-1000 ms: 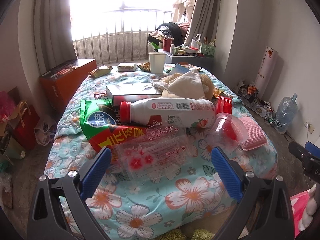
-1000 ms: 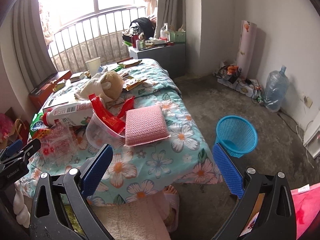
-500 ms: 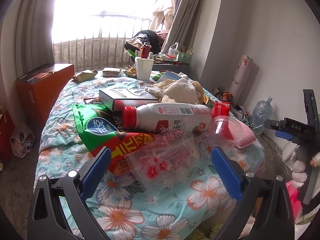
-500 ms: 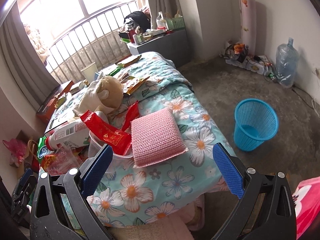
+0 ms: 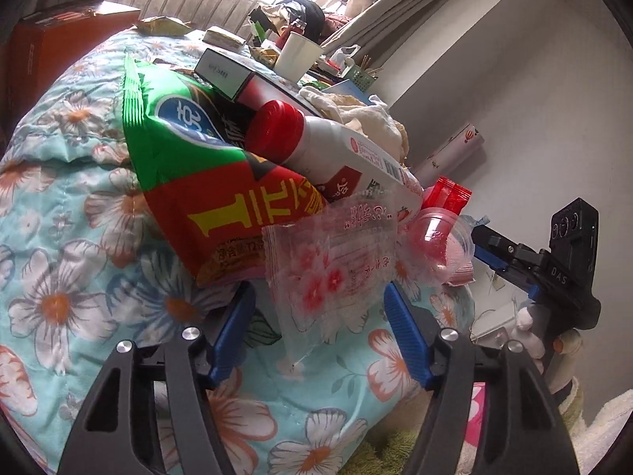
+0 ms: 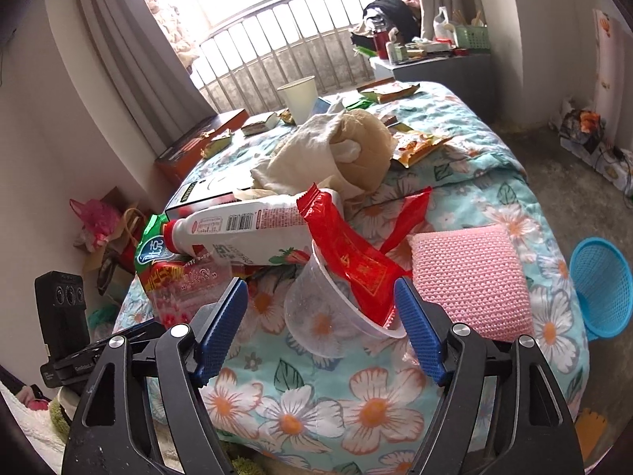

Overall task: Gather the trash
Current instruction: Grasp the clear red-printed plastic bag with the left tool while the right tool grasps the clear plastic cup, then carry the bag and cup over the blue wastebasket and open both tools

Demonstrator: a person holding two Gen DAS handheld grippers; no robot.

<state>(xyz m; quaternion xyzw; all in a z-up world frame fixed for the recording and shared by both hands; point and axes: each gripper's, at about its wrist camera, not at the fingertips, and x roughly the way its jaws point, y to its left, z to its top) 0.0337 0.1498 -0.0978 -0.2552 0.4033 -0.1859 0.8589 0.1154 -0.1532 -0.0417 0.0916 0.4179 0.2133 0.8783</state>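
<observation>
Plainly, in the left wrist view the left claw (image 5: 316, 330) sits low over the flower-printed turquoise bed quilt (image 5: 79, 237), its blue pads half-wide and just now closing in, with the near corner of a crumpled clear plastic wrapper printed with red blossoms (image 5: 332, 273) lying between them but not yet pinched. That wrapper rests at the near end of the litter heap, overlapping the edge of a big green-and-red foil snack bag (image 5: 205, 182); just beyond the wrapper lies a white plastic drink bottle with a red cap (image 5: 316, 150), on its side. To do this well, I would judge the pads should bite the wrapper's free lower corner only and lift gently, since the film is slippery and may drag the snack bag with it. In the right wrist view the right claw (image 6: 320, 326) is likewise partly narrowed, having just been closing, and straddles a tipped clear plastic cup (image 6: 320, 320) with a red foil sachet (image 6: 348, 249) poking out of its mouth; the right pad looks very near the rim, and no squeeze shows yet. The cup lies just on the near side of the bottle, beside a pink knitted pad (image 6: 470, 273). A thin cup crushes easily, so a light grip across the rim seems wise, keeping the sachet inside. A blue mesh plastic waste basket (image 6: 601, 285) stands on the floor beyond the pink pad, off the bed's edge, the likely drop place.
</observation>
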